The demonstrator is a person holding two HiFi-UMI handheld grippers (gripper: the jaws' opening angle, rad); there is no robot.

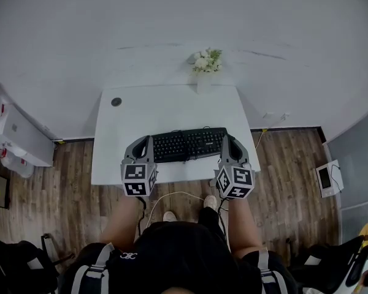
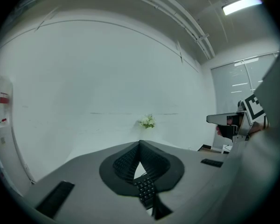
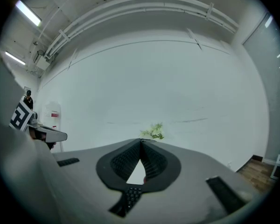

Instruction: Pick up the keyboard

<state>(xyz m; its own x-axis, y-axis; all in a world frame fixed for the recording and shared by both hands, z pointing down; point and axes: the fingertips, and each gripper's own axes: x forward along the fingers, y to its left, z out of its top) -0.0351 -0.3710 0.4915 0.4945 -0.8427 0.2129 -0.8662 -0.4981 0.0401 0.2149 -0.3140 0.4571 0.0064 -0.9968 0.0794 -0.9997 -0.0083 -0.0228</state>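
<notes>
A black keyboard point(image 1: 187, 144) lies across the near part of a white table point(image 1: 165, 112). My left gripper point(image 1: 142, 143) is at the keyboard's left end and my right gripper point(image 1: 231, 143) at its right end, both pointing away from me. In the left gripper view the jaws point(image 2: 140, 143) are shut with their tips touching, and keyboard keys point(image 2: 146, 190) show below through the slit. The right gripper view shows the same: shut tips point(image 3: 141, 141) with keys point(image 3: 130, 197) beneath. Nothing is clamped at either pair of tips.
A small vase of white flowers point(image 1: 206, 63) stands at the table's far edge against the white wall. A round dark grommet point(image 1: 116, 101) sits at the far left of the tabletop. A white cable point(image 1: 172, 195) loops below the near edge. Wooden floor surrounds the table.
</notes>
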